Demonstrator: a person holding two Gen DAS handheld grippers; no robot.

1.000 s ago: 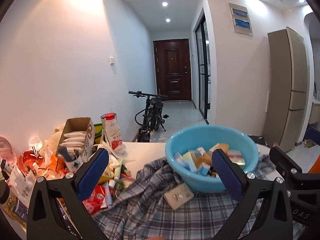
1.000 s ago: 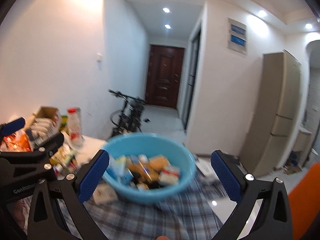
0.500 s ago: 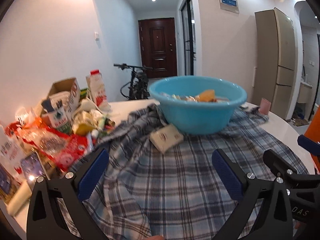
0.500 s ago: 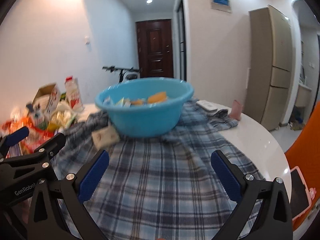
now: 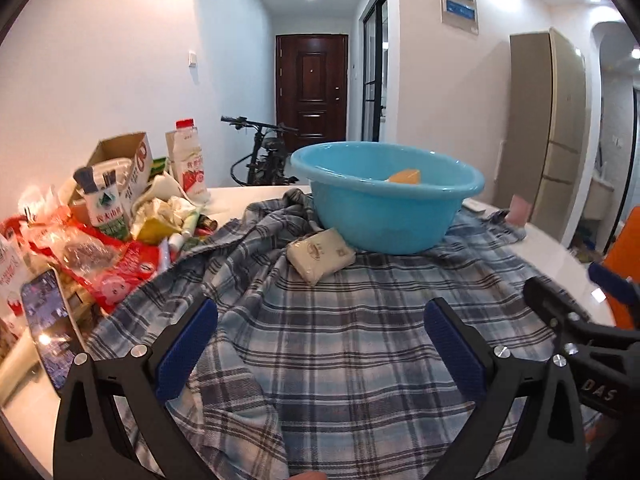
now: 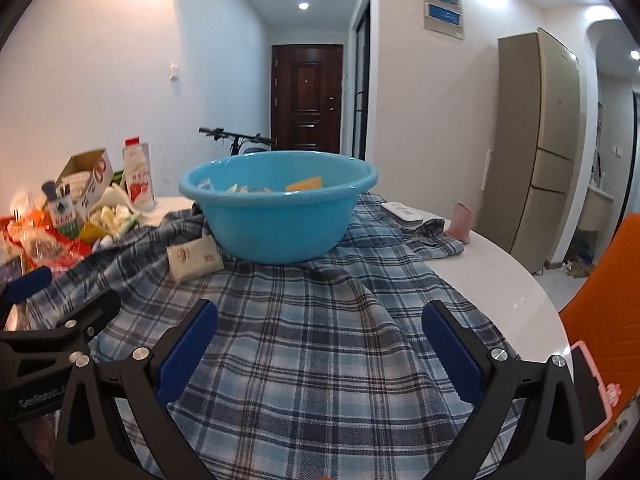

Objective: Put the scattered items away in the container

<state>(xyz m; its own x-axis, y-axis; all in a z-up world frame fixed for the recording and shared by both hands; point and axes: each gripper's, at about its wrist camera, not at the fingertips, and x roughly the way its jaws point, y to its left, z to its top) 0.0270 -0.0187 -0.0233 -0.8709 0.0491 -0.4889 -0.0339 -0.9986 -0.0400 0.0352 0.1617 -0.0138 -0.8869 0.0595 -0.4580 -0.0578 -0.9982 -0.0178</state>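
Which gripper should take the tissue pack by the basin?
Left gripper, probably: the tissue pack lies nearly straight ahead of its open jaws. From the right gripper it sits off to the left.

A round light-blue plastic basin [image 6: 276,216] stands upright on a blue-grey plaid cloth [image 6: 320,340] spread over the white tabletop [image 6: 508,280], toward the far edge; it holds a jumble of small packets, among them an orange piece [image 6: 305,184] that shows above the rim. Just beside the basin's near-left side, touching or almost touching its wall, a cream-white wrapped packet [image 5: 320,255] lies flat on the cloth. Along the table's left edge sits a heap of scattered items: a red-and-white milk carton [image 5: 187,164] standing upright, an open cardboard box [image 5: 120,164], and red snack wrappers [image 5: 120,268].
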